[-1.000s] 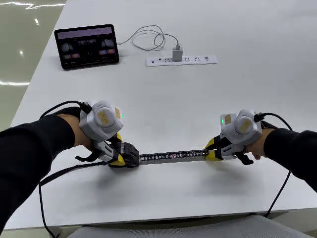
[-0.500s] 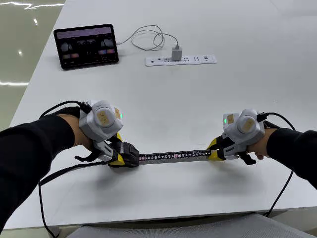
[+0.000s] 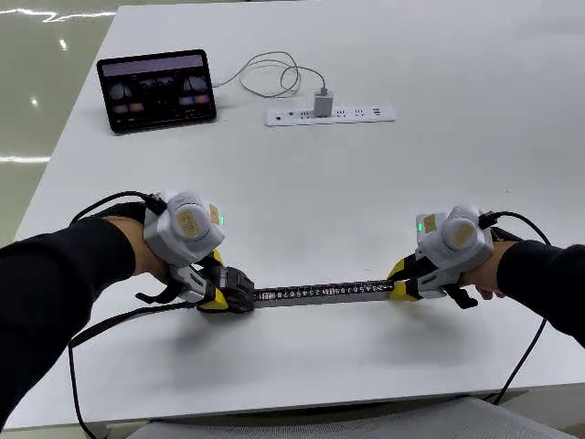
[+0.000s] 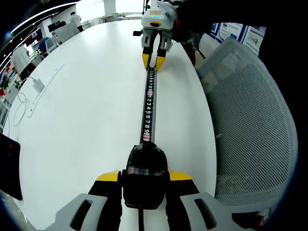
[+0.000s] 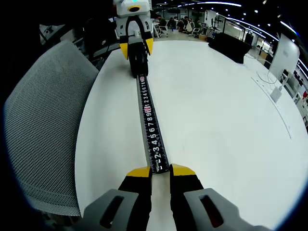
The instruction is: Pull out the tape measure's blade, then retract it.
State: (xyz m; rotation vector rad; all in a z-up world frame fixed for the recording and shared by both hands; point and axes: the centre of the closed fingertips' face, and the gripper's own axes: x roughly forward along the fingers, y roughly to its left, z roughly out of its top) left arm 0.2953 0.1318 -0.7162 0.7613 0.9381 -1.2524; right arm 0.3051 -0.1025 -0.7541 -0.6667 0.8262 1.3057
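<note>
A black tape measure case (image 3: 235, 289) rests on the white table (image 3: 366, 183), and my left gripper (image 3: 219, 291) is shut on it; in the left gripper view the case (image 4: 144, 174) sits between the yellow-tipped jaws. Its numbered blade (image 3: 320, 293) runs flat across the table to my right gripper (image 3: 398, 280), which is shut on the blade's end. The blade (image 5: 151, 130) stretches away from my right gripper (image 5: 159, 172) toward the left gripper (image 5: 136, 48). From the left gripper view the blade (image 4: 148, 108) leads to the right gripper (image 4: 154, 61).
A tablet (image 3: 157, 90) stands at the table's far left. A white power strip (image 3: 331, 114) with a plugged charger and looped cable (image 3: 270, 73) lies behind. A grey mesh chair (image 4: 250, 130) sits at the near table edge. Gripper cables trail off both sides.
My right gripper has moved slightly to the right, drawing a little more blade out. The left gripper holds the case in about the same place.
</note>
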